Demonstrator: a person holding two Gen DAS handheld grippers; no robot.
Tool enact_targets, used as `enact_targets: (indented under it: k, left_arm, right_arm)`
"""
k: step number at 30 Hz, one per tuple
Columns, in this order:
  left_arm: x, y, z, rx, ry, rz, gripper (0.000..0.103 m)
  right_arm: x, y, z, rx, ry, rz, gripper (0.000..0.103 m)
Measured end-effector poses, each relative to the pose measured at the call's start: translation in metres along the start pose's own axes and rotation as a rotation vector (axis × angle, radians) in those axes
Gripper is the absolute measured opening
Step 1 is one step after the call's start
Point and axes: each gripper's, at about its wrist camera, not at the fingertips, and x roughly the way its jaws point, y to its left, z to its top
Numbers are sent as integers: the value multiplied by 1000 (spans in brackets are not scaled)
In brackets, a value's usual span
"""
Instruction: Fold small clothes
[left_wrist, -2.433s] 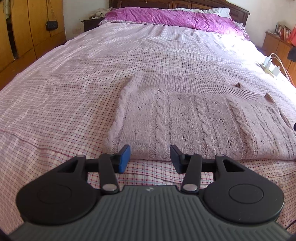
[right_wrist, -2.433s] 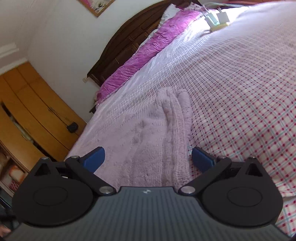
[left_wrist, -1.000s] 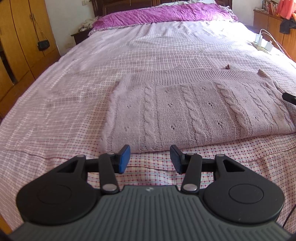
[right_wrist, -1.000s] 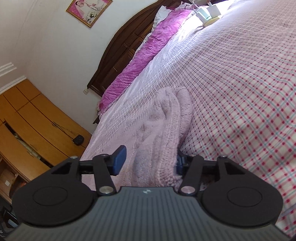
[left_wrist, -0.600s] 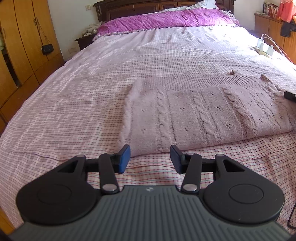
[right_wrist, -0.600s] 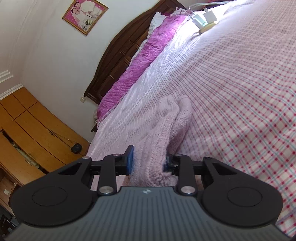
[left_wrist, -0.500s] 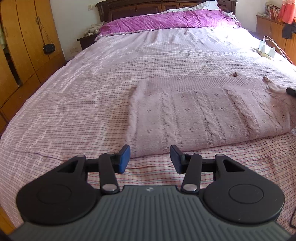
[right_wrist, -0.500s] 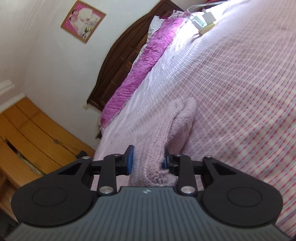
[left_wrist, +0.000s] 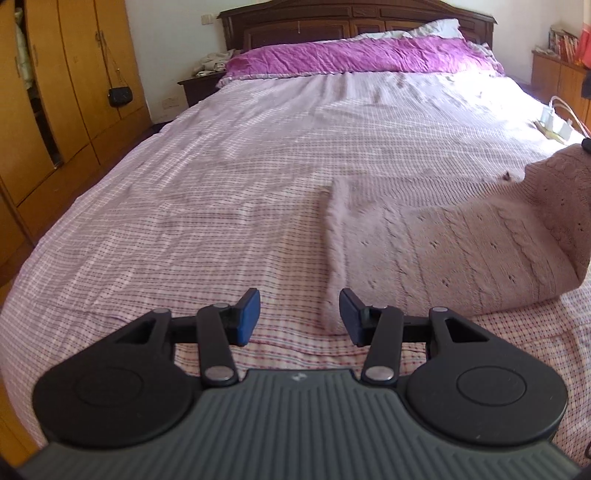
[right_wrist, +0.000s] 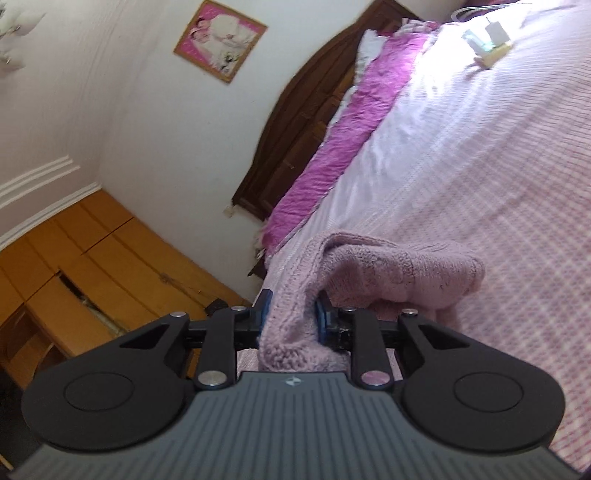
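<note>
A pale pink cable-knit sweater (left_wrist: 443, 243) lies on the checked bed sheet (left_wrist: 221, 206), at the right of the left wrist view. Its right end is lifted off the bed. My left gripper (left_wrist: 299, 314) hovers open over the bed's near edge, just left of the sweater's near left corner, with nothing between its fingers. My right gripper (right_wrist: 291, 314) is shut on the sweater (right_wrist: 388, 273) at its edge, and a bunched fold hangs from it above the bed.
A purple cover (left_wrist: 354, 55) and the dark wooden headboard (left_wrist: 354, 22) are at the far end. Wooden wardrobes (left_wrist: 55, 103) line the left wall. A power strip with chargers (left_wrist: 554, 125) lies near the bed's right edge. A framed picture (right_wrist: 221, 40) hangs on the wall.
My right gripper closed on the sweater's edge and lifted it off the bed. The left gripper stayed open and shifted left, so the sweater now sits further right in its view.
</note>
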Motion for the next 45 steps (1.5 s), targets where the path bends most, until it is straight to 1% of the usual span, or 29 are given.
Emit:
enact_targets:
  k: [5, 8, 10, 13, 16, 20, 21, 23, 24, 25, 26, 28, 29, 30, 31, 33, 37, 39, 41, 43, 45]
  left_arm:
    - [-4, 19, 4, -27, -25, 14, 49]
    - [-5, 31, 5, -54, -43, -4, 49]
    - [-3, 38, 4, -81, -42, -16, 49]
    - [2, 47, -1, -112, -34, -17, 50]
    - [11, 54, -6, -132, -20, -37, 49]
    - [23, 59, -12, -146, -2, -50, 50]
    - [25, 59, -13, -148, 0, -53, 50]
    - [27, 61, -13, -147, -1, -61, 50]
    - [27, 61, -13, -145, -3, -65, 50]
    - [28, 61, -11, -143, -6, -68, 50]
    - [28, 60, -9, -141, -10, -71, 50]
    - [27, 56, -5, -134, -23, -83, 50]
    - [26, 54, -3, -131, -30, -93, 50]
    - [25, 51, 0, -130, -36, -107, 50]
    - [25, 48, 3, -130, -39, -123, 50]
    - [26, 42, 8, -133, -38, -161, 50]
    - [34, 25, 19, -131, -27, -220, 50]
    - [38, 18, 23, -131, -23, -243, 50]
    - [43, 11, 27, -135, -14, -282, 50]
    - [50, 6, 31, -144, 1, -321, 50]
    - [60, 0, 35, -148, 24, -340, 50]
  right_arm:
    - [28, 42, -15, -55, 69, 75, 26]
    - [49, 58, -30, -25, 124, 144, 25]
    - [65, 70, -44, -42, 167, 160, 23]
    - [92, 85, -74, -79, 244, 157, 23]
    - [121, 95, -115, -149, 331, 139, 22]
    - [149, 99, -173, -238, 461, 85, 22]
    - [151, 102, -182, -269, 475, 73, 23]
    - [148, 112, -194, -357, 472, 66, 24]
    - [147, 118, -197, -389, 479, 62, 27]
    - [145, 123, -199, -404, 488, 64, 33]
    - [143, 126, -198, -406, 493, 75, 37]
    - [136, 130, -190, -397, 486, 95, 60]
    - [129, 131, -185, -395, 470, 101, 66]
    - [122, 133, -181, -400, 446, 105, 76]
    - [115, 133, -175, -408, 420, 105, 81]
    - [100, 132, -164, -427, 377, 84, 86]
    - [70, 119, -129, -437, 327, -3, 92]
    - [59, 110, -117, -443, 308, -50, 93]
    - [48, 98, -106, -448, 290, -92, 93]
    - [39, 86, -96, -443, 268, -134, 94]
    - [33, 75, -91, -436, 246, -176, 95]
